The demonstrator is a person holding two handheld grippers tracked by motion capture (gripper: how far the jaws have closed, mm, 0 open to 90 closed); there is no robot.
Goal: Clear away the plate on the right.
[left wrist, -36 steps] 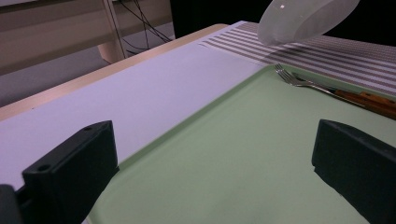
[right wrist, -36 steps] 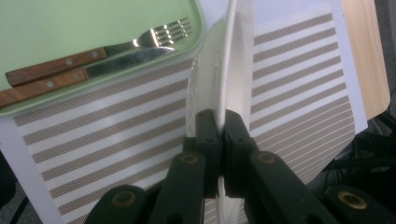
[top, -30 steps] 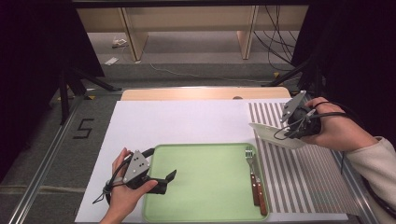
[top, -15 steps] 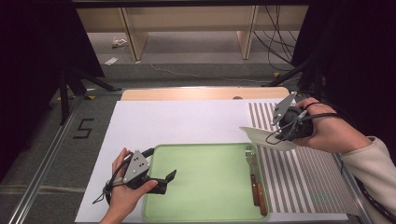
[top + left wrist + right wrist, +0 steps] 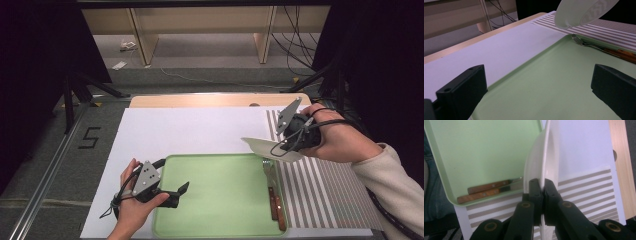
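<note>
**Carrying the plate to the tray**

The white plate (image 5: 267, 148) is hanging above the green tray's (image 5: 220, 200) far right corner, over the fork (image 5: 268, 170). Your right hand-held gripper (image 5: 541, 185) is pinching its rim; keep it level, lowering clear of the cutlery. Your left hand-held gripper (image 5: 536, 87) is resting spread.

The tray (image 5: 220, 200) is pale green; the plate (image 5: 584, 12) is white with a grey zigzag band round its underside; the placemat (image 5: 320, 185) carries grey and white stripes. The sheet (image 5: 190, 130) under them is plain white on a light wooden table (image 5: 200, 100); the knife and fork handles (image 5: 484, 190) are reddish-brown wood with small rivets; both grippers' jaws are black.
</note>
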